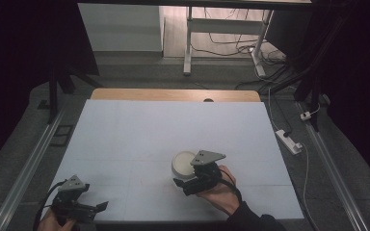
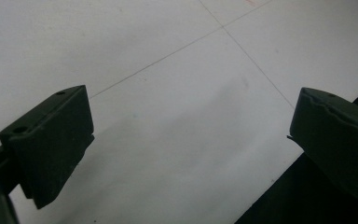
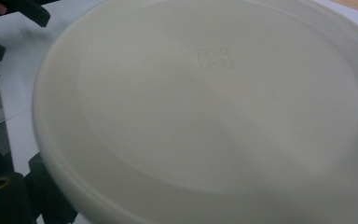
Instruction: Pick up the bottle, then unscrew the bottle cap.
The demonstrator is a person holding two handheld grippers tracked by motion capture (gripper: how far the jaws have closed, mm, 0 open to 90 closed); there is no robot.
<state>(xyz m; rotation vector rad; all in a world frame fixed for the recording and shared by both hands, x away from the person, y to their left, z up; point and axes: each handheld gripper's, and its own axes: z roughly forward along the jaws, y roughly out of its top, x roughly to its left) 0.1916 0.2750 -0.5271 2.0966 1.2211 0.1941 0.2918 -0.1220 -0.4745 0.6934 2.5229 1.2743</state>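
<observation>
A white sheet is spread over most of the worktop [image 1: 173, 130], and a strip of bare wood is left showing along the far edge. On the near middle of that sheet, slightly right of centre, a white round bowl [image 1: 183, 163] is seen from the high view, with the right gripper [image 1: 192, 180] set against its near side and held by a hand [image 1: 219, 192] that enters from the bottom. In the right gripper view the bowl [image 3: 205, 112] is seen very close and blurred, its pale inside facing the camera; whether the fingers of this gripper are pinching its rim cannot be told. The left gripper [image 1: 94, 208] is held at the near left corner of the worktop, well apart from the bowl. In the left gripper view its fingers [image 2: 51, 140] are spread wide over bare sheet, with nothing between them.
</observation>
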